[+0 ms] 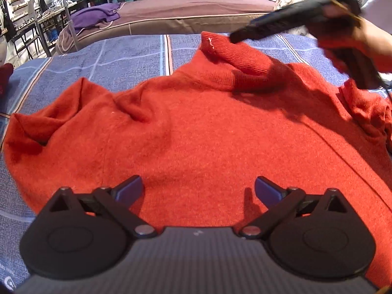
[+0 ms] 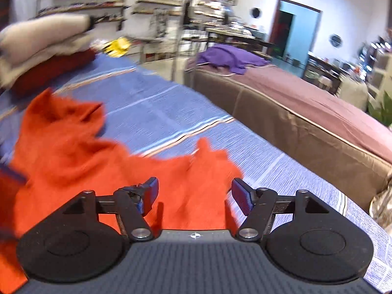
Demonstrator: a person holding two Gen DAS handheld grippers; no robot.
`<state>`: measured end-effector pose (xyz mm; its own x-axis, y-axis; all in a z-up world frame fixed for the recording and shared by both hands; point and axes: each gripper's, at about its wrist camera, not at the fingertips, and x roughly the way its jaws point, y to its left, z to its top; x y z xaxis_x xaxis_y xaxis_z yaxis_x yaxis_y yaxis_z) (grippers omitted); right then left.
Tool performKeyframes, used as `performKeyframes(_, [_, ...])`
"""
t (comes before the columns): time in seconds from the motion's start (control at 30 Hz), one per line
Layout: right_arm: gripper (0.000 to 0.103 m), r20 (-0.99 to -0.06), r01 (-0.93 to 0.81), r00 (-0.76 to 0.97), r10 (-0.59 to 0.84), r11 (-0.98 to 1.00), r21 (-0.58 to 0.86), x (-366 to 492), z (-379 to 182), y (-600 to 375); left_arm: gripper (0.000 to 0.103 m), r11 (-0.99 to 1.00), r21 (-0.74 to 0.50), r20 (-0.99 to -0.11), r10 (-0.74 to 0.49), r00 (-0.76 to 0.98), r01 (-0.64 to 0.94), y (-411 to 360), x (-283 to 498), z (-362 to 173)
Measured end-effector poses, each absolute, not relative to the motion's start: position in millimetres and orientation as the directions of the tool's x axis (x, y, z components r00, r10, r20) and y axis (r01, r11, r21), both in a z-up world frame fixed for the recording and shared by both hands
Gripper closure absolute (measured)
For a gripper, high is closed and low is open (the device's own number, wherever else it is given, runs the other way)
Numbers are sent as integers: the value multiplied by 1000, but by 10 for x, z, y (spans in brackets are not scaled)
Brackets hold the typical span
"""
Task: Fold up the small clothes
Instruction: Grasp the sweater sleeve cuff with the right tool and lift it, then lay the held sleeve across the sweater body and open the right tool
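Orange turtleneck sweater (image 1: 196, 127) spread on the blue plaid bedspread (image 1: 122, 56) — left gripper (image 1: 198, 191) and right gripper (image 2: 194, 193) above it, both released, nothing held

A cluttered home workroom: a bed (image 2: 306, 112) beside wall shelves (image 2: 156, 2) crowded with small goods.

Fuzzy knit sweater (image 1: 196, 127), woven bedspread (image 1: 122, 56)

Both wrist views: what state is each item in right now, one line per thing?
Orange sweater: spread on the blue cloth, collar flopped over, left sleeve rumpled.
Left gripper: open, empty, above the sweater's body.
Right gripper: open, empty, near the collar.
Stacked clothes: folded, piled at the cloth's far corner.
Purple garment: crumpled on the bed behind.
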<state>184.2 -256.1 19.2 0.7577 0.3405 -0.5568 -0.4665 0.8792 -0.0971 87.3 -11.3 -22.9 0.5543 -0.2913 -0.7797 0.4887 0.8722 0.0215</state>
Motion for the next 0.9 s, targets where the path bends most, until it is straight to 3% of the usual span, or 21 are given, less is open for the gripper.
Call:
performKeyframes(0.13, [0,-599,-434,726,337,901,-19,2362,63,-2431,1,867,26,-789,-288,543,498,-110,928,-251])
performKeyframes(0.17, [15,-618,-435,710,338,900,-7,2413,24,-2409,1,867,35,-789,-281,546,497,-107,937,-253])
performKeyframes(0.2, [87,-634,-433,696,337,902,5,2432,-10,-2398,1,867,43,-790,-274,549,496,-102,950,-251])
performKeyframes(0.27, [96,-626,-434,688,366,900,49,2364,8,-2410,1,871,50,-783,-270,560,489,-67,968,-240])
performKeyframes(0.47, [96,-529,-634,638,559,772,49,1592,279,-2352,1,938,18,-746,-218,629,347,195,1083,-157])
performKeyframes(0.63, [96,-619,-773,503,604,634,-9,739,91,-2300,1,971,-74,-718,-211,663,229,392,1108,-17])
performKeyframes(0.7, [95,-660,-764,507,554,643,-46,510,-115,-2314,1,969,-89,-708,-223,670,229,356,1081,22])
performKeyframes(0.8, [92,-671,-686,532,516,728,16,406,-322,-2419,1,958,-93,-704,-256,663,271,228,996,40])
performKeyframes(0.83, [85,-662,-655,551,509,755,35,388,-335,-2450,1,953,-82,-705,-263,658,293,170,975,34])
performKeyframes(0.9, [51,-644,-589,575,504,802,102,363,-294,-2506,1,946,-52,-706,-262,658,320,87,940,9])
